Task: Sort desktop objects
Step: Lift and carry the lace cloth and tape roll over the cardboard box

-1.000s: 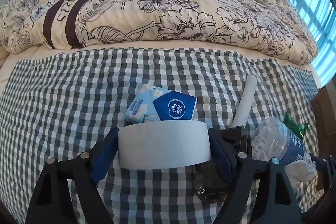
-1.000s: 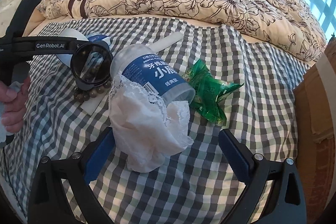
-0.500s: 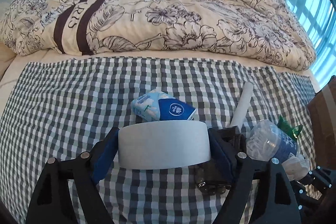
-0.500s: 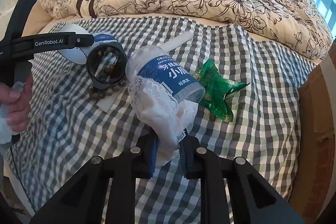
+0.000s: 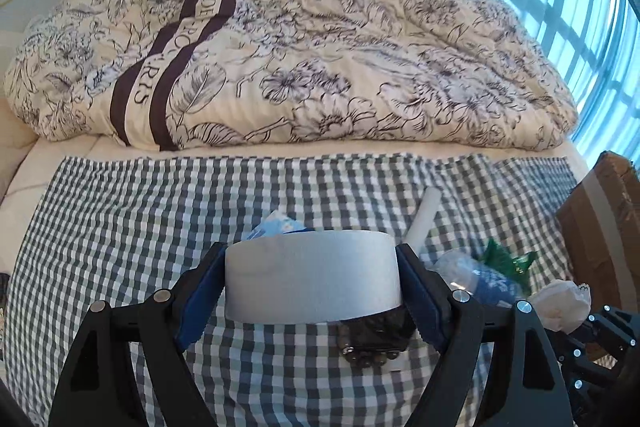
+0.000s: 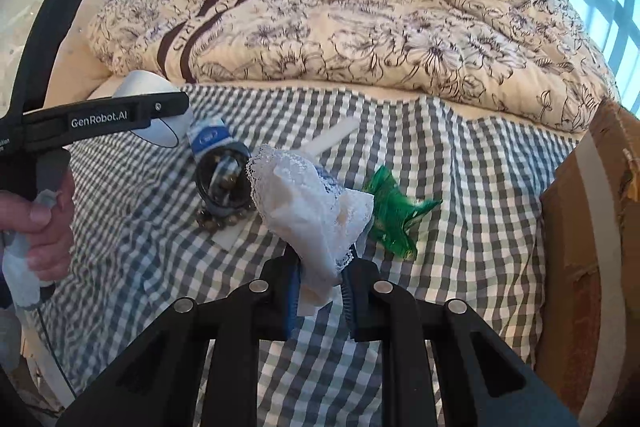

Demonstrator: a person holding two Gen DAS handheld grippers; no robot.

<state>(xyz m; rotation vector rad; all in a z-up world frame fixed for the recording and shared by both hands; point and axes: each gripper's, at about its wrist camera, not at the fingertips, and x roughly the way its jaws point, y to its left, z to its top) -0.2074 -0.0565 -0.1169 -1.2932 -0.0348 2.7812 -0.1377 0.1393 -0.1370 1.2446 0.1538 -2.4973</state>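
Between the left tool (image 5: 312,291) fingers sat a white tape roll (image 5: 312,277), clamped for carrying; right tool (image 6: 320,291) pinched the lace cloth (image 6: 312,203), lifted clear of the checked bedcover (image 6: 460,195).

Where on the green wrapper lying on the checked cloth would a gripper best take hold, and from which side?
Grip the green wrapper by its twisted upper end, coming from above and its right, since the bottle and lace cloth crowd its left.
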